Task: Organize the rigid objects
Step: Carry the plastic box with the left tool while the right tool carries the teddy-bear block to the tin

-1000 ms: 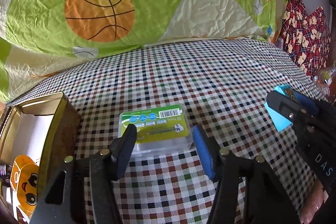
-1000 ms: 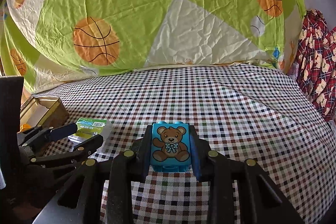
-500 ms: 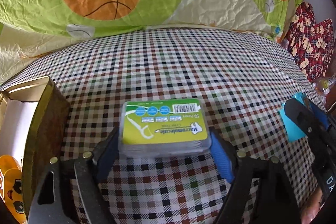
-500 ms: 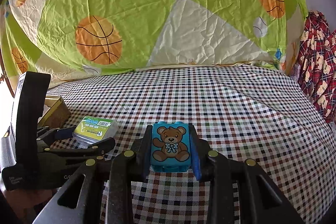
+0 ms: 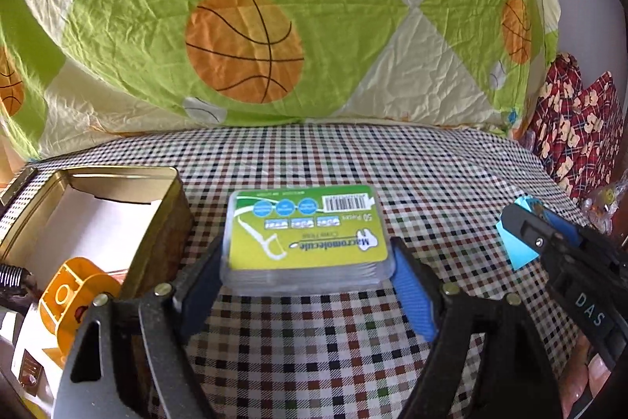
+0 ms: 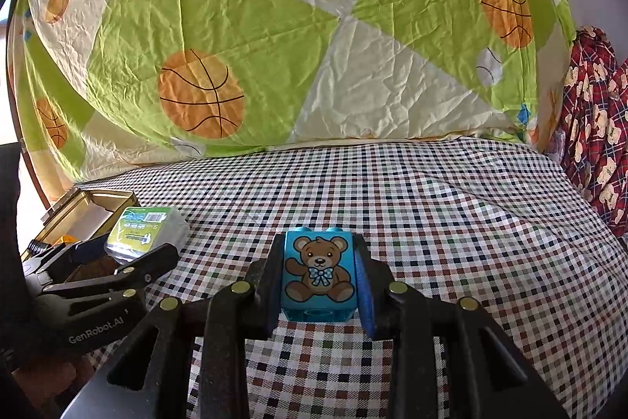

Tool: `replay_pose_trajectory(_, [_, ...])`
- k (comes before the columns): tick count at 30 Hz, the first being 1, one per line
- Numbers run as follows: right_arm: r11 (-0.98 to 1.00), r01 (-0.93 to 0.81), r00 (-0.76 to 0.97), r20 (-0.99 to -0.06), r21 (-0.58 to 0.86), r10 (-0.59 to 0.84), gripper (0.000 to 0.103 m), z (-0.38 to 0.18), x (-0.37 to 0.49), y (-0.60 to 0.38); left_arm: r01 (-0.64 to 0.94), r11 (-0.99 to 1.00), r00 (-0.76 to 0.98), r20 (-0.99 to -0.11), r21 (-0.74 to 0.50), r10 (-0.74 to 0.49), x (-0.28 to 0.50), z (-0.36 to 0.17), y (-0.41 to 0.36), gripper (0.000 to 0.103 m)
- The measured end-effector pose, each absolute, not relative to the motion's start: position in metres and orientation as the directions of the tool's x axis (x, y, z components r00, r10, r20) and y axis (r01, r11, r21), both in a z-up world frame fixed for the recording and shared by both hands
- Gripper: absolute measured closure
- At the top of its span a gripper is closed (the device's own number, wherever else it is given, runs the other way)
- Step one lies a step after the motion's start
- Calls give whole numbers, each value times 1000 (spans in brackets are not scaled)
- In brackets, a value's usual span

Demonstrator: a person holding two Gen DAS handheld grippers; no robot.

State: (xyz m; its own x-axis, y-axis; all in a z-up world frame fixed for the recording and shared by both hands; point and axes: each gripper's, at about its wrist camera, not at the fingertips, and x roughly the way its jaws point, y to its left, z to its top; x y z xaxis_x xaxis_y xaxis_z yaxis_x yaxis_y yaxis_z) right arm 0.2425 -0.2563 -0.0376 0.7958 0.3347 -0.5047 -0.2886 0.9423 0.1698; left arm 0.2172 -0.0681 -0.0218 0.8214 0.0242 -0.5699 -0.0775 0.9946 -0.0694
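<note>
Left tongs [image 5: 306, 285]: level, pointing forward over the checked cloth [image 5: 431, 183], fingers pinching the floss-pick box [image 5: 306, 232] by its two short sides. Box lid faces up, green label and barcode readable upside down. In the right wrist view the box [image 6: 147, 222] sits raised above the cloth between the left tongs [image 6: 129, 256], just right of the gold tin [image 6: 98, 201].

Gold tin [image 5: 172, 222]: open, at the left edge of the cloth, white liner visible inside. An orange tape roll [image 5: 74, 285] lies in front of it, near the left finger.

Right tongs [image 6: 320, 281]: level, aimed forward, fingers pressed against both sides of the blue teddy-bear block [image 6: 318, 277]. Block upright, bear print facing the camera, studs on top. Whether it rests on the cloth or hangs just above it cannot be told.

From the left wrist view the right tongs [image 5: 526, 234] sit well to the right, block's blue edge showing.

Basketball-print quilt [image 6: 274, 46] behind.
</note>
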Motion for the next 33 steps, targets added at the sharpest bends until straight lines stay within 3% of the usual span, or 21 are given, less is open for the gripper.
replay_pose_trajectory(10, [942, -300, 816, -472, 147, 334, 69, -31, 227, -250, -106, 993, 902, -426, -57, 72, 180, -6, -60, 22])
replay_pose_trajectory(33, [927, -367, 848, -380, 81, 369, 69, -20, 195, -238, -136, 989, 952, -285, -65, 112, 124, 4, -42, 22])
